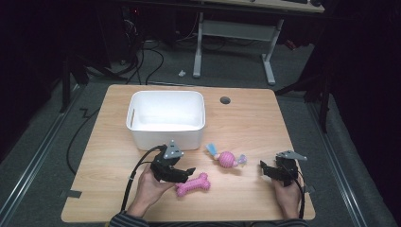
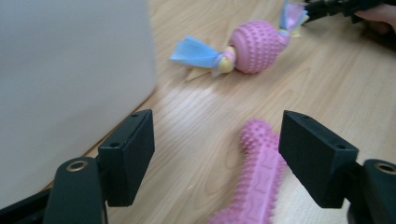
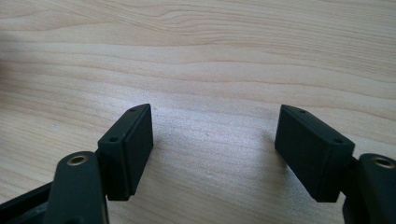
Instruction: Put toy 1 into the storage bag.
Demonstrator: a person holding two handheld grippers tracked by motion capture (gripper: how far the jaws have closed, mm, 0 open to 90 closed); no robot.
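A pink spiky bone toy (image 1: 193, 184) lies on the table near the front, just right of my left gripper (image 1: 188, 172). In the left gripper view the bone (image 2: 256, 177) lies between the spread jaws, nearer the right one, and my left gripper (image 2: 217, 154) is open with nothing held. A pink ball toy with blue and yellow tassels (image 1: 227, 158) (image 2: 252, 46) rests beyond the bone. My right gripper (image 1: 263, 169) sits at the front right, open over bare wood (image 3: 215, 140).
A white plastic bin (image 1: 166, 118) stands on the wooden table (image 1: 246, 118) behind my left hand; its wall (image 2: 70, 84) is close on the left in the left gripper view. A round cable hole (image 1: 225, 100) lies in the tabletop at the back.
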